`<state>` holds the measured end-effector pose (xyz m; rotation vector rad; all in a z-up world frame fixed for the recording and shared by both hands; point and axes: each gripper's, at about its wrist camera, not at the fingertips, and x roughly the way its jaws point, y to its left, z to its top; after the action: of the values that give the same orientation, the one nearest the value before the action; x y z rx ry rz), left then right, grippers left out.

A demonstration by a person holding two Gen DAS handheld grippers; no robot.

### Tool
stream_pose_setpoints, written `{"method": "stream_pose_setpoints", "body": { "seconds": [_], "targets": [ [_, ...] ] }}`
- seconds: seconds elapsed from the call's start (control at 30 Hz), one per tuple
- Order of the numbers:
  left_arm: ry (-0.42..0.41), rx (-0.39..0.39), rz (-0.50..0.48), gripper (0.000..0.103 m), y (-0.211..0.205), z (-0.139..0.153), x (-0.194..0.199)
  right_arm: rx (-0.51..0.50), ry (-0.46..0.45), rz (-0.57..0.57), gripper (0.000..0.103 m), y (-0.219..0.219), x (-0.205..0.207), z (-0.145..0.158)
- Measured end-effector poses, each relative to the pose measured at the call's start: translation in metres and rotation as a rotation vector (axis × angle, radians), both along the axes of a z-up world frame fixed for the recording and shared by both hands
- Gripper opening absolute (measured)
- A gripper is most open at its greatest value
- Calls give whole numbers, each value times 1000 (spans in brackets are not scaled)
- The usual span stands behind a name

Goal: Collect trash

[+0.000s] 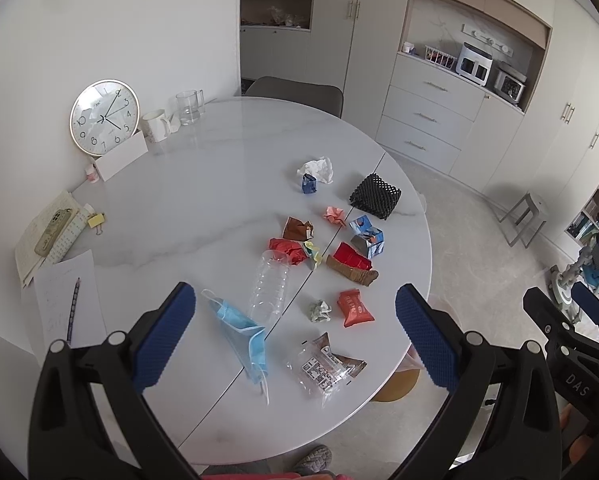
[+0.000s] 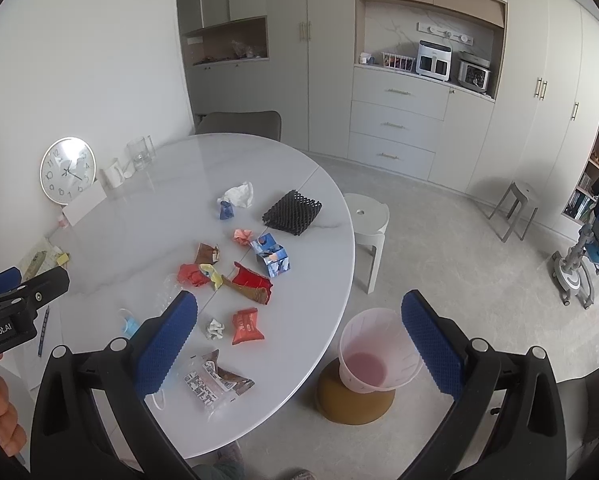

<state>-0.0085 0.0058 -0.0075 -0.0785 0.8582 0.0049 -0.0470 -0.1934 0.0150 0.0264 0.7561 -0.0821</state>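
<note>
White marble round table (image 1: 203,184) by a wall of pale cabinets, trash scattered over its near half. Both my grippers hover above the near edge, touching nothing. Left gripper (image 1: 295,336) jaws wide apart, empty; between its blue pads I see the blue face mask (image 1: 241,330), the clear plastic bottle (image 1: 270,286) lying on its side just beside it, a small crumpled grey wad (image 1: 320,311) and an orange-red wrapper (image 1: 354,308). Clear printed bag with brown packet (image 1: 324,368) nearest the edge. Farther in: red crumpled foil (image 1: 286,249), brown wrapper (image 1: 298,229), red pack on brown cardboard (image 1: 351,266), blue printed carton (image 1: 366,237), pink paper ball (image 1: 334,215), small blue wrapper (image 1: 309,184) touching white tissue (image 1: 317,169), black mesh holder (image 1: 375,196). Right gripper (image 2: 299,344) also wide apart, empty, over the table rim. Pink bin (image 2: 373,354) sits on a brown stool (image 2: 355,404) on the floor, just beside the table edge, nothing visible inside. Clock (image 1: 104,117), mug (image 1: 155,125), glass (image 1: 189,107) at far left by the wall; phone (image 1: 53,232) and pencil (image 1: 73,308) on papers.
</note>
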Motion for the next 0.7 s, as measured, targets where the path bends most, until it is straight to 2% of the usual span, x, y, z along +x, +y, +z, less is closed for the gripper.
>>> {"method": "stream_pose_setpoints", "body": {
  "seconds": [0.03,0.7],
  "targets": [
    [0,-1,3,96,1,0,0,-3,6,2,101,5,10,10],
    [14,-2,14,96,5,-1,4,-17,19,13,101,11,15,8]
  ]
}}
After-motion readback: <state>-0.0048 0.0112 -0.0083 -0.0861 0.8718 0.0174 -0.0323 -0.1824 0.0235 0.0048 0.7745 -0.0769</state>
